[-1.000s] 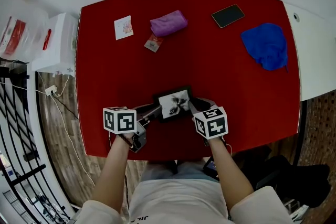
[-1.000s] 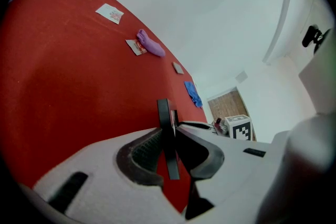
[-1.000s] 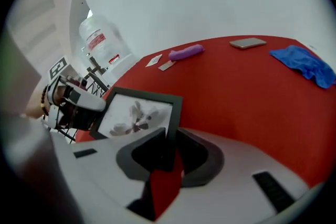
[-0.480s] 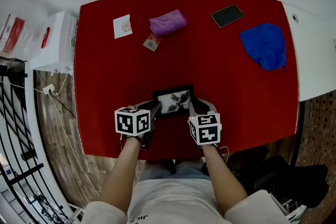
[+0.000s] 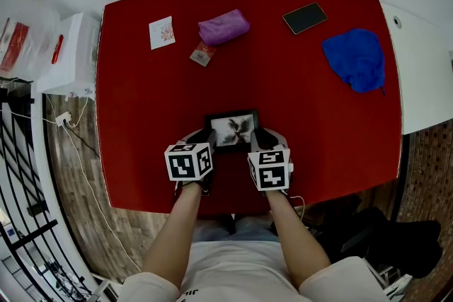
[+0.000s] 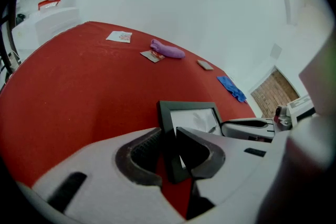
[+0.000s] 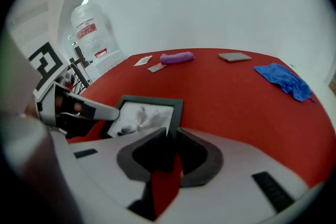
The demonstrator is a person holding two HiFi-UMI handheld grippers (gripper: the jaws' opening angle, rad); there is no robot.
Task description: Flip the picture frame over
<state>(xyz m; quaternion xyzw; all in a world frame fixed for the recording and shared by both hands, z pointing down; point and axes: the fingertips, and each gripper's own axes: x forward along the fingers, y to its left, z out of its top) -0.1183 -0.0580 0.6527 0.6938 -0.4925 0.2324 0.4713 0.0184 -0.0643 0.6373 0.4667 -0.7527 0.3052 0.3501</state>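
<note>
The black picture frame (image 5: 231, 129) lies picture side up on the red table (image 5: 141, 95), close to the near edge. My left gripper (image 5: 209, 138) straddles the frame's near left corner (image 6: 169, 165). Its jaws have just been opening and stand open, loose around the black edge. My right gripper (image 5: 256, 136) is at the near right corner. Its jaws have just been closing and are shut on the frame's right edge (image 7: 176, 113). The grey print under the glass shows in both gripper views (image 6: 194, 119) (image 7: 142, 117).
At the table's far side lie a white card (image 5: 161, 32), a small packet (image 5: 204, 54), a purple cloth (image 5: 224, 27), a phone (image 5: 306, 18) and a blue cloth (image 5: 355, 60). A white box (image 5: 71, 56) stands off the left edge. The table's near edge (image 5: 233, 207) is just behind the grippers.
The frame was skewed and now lies square, a little farther from the near edge. Both grippers have drawn in to its near corners, the left one moving right.
</note>
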